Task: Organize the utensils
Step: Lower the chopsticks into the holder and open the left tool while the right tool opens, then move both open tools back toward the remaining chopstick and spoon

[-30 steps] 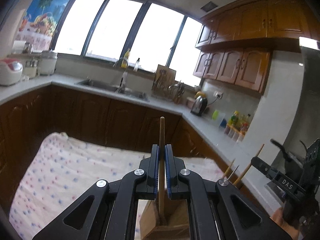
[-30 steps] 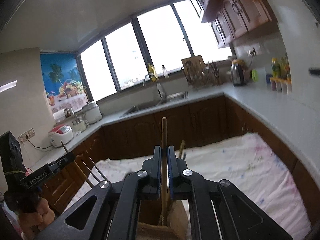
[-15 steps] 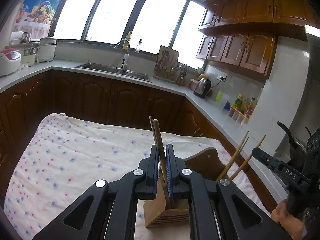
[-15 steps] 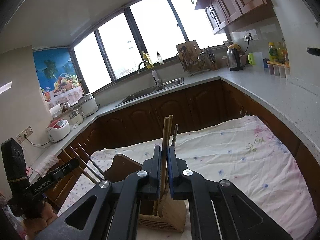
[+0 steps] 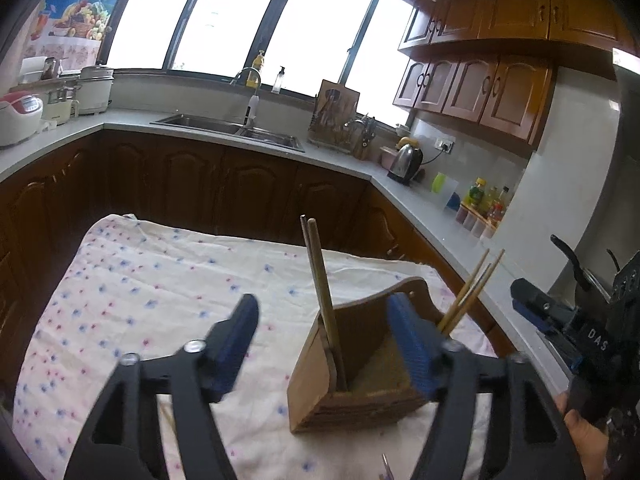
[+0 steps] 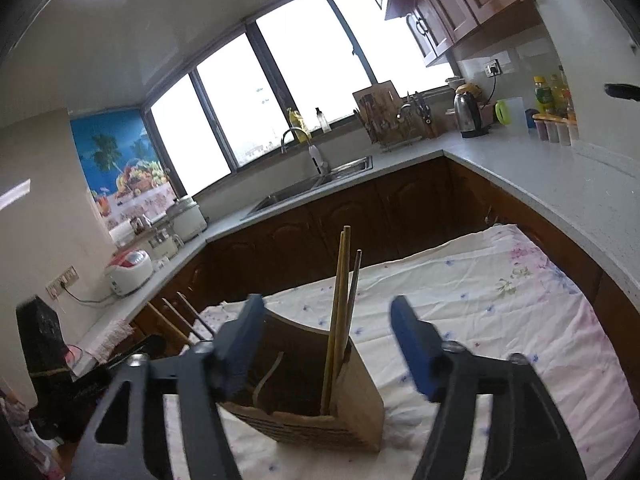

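- The lower part of each chopstick is hidden inside the wooden holder [image 5: 360, 364]; in your left view the right jaw pad covers the holder's far right corner, and the frame edge cuts off a small metal tip at the bottom.
- In your right view a pale curved strip lies inside the holder [image 6: 316, 392]; you cannot tell what it is.
- The holder is a brown, open-topped box with a raised curved back wall and ribbed front, standing on the worktop cloth [image 5: 160, 280], which is cream, wrinkled and dotted with small flowers.
- Two slim wooden chopsticks [image 5: 320, 292] lean near upright in the holder's left compartment in your left view; more thin sticks [image 5: 468, 292] slant out at its right side.
- Your left gripper [image 5: 324, 328] has just been opening: its blue-padded jaws stand wide apart, with the chopsticks between them but untouched.
- Your right gripper [image 6: 328, 332] has likewise just been opening; its jaws are wide, and the chopsticks [image 6: 340, 300] stand free between them in the holder.
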